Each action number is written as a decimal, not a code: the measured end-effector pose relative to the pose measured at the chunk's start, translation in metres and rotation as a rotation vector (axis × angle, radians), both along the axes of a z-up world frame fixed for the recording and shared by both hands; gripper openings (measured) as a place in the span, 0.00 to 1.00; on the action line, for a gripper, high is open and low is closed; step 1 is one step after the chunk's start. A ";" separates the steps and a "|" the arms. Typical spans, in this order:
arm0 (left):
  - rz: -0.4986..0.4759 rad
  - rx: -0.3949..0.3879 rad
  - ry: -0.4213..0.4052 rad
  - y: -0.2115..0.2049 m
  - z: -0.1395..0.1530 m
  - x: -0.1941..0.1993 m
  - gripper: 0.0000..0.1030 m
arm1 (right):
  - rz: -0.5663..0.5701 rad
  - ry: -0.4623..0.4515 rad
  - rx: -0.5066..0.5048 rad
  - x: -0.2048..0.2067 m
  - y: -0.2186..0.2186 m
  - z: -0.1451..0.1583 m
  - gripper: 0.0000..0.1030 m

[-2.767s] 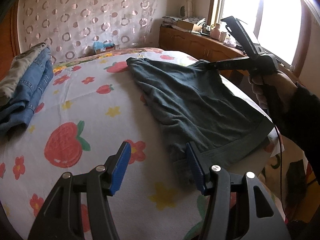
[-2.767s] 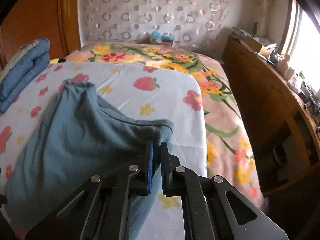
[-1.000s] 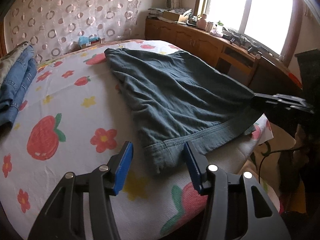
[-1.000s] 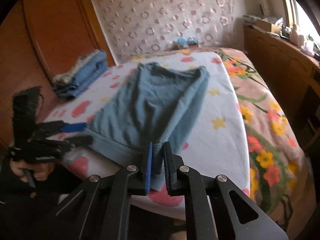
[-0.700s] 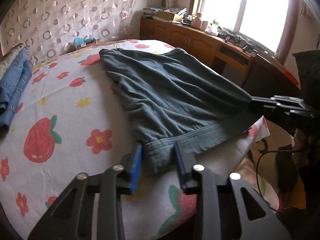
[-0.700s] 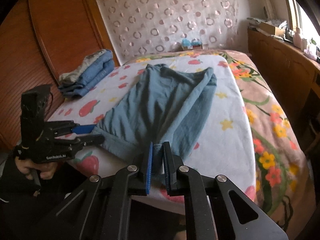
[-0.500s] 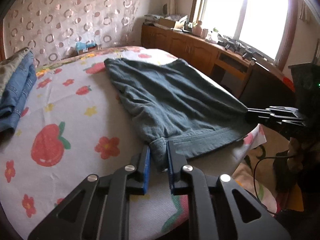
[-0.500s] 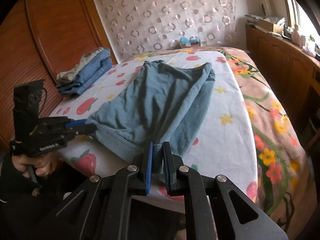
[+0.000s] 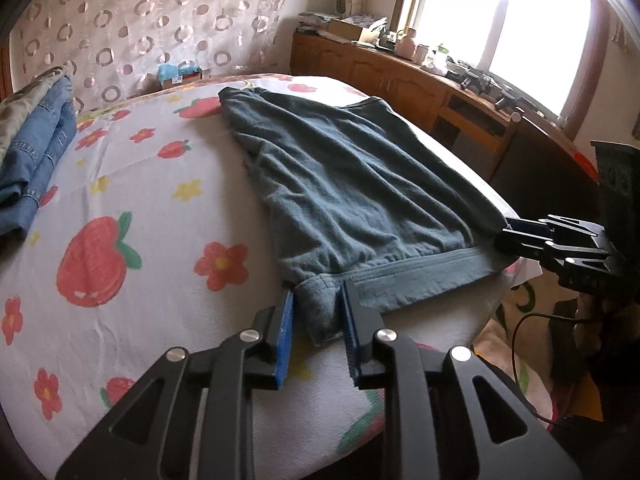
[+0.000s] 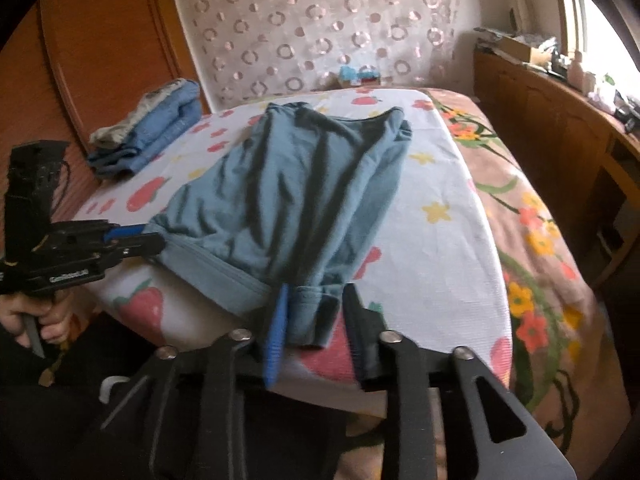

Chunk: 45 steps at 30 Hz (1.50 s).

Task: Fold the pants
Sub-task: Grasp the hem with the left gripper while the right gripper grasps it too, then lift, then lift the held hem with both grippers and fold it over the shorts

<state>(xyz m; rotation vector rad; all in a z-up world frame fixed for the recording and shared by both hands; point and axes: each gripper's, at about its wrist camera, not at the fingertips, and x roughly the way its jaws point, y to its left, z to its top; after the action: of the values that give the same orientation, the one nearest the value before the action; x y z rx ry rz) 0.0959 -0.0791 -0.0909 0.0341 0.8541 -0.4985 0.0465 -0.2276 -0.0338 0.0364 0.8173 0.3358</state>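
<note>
Pants (image 9: 352,184) flat on bed (image 9: 132,184), waistband corners btwn opening jaws of left gripper (image 9: 316,312) & right gripper (image 10: 314,320)

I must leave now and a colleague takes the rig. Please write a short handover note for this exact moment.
Left hand-held gripper: jaws opening, a waistband corner of the pants between them, not clamped.
Right hand-held gripper: jaws opening, the other waistband corner between them, also free.
Pants: spread on the bed sheet, waistband at the near edge.
Folded jeans are stacked at the far left.
Done: pants laid out.
Left: every fold.
</note>
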 end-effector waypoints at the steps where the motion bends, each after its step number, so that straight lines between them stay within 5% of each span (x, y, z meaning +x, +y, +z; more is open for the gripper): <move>1: 0.004 0.000 -0.001 0.000 -0.001 0.000 0.25 | -0.003 0.003 -0.002 0.001 0.000 -0.001 0.33; 12: 0.024 -0.001 -0.015 0.004 -0.003 0.001 0.37 | -0.002 0.009 -0.021 0.001 0.009 -0.012 0.35; 24: 0.025 -0.004 -0.018 0.004 -0.004 0.004 0.40 | 0.007 0.005 0.017 -0.001 0.006 -0.013 0.23; 26: 0.018 -0.011 -0.018 0.004 -0.004 0.004 0.38 | 0.007 0.004 0.027 -0.001 0.003 -0.013 0.20; 28: -0.005 -0.044 -0.001 0.004 -0.003 0.005 0.23 | 0.009 0.001 0.041 0.000 0.001 -0.012 0.15; 31: -0.015 -0.029 -0.021 -0.001 0.000 0.002 0.13 | 0.010 -0.001 0.061 0.001 -0.001 -0.011 0.10; 45: 0.026 -0.119 -0.252 0.016 0.092 -0.014 0.10 | 0.046 -0.171 0.124 0.008 0.006 0.053 0.08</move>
<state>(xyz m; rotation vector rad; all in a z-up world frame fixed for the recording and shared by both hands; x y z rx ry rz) 0.0822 -0.0635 0.0014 -0.0233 0.5768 -0.5084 0.0545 -0.2219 0.0192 0.1041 0.6282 0.4267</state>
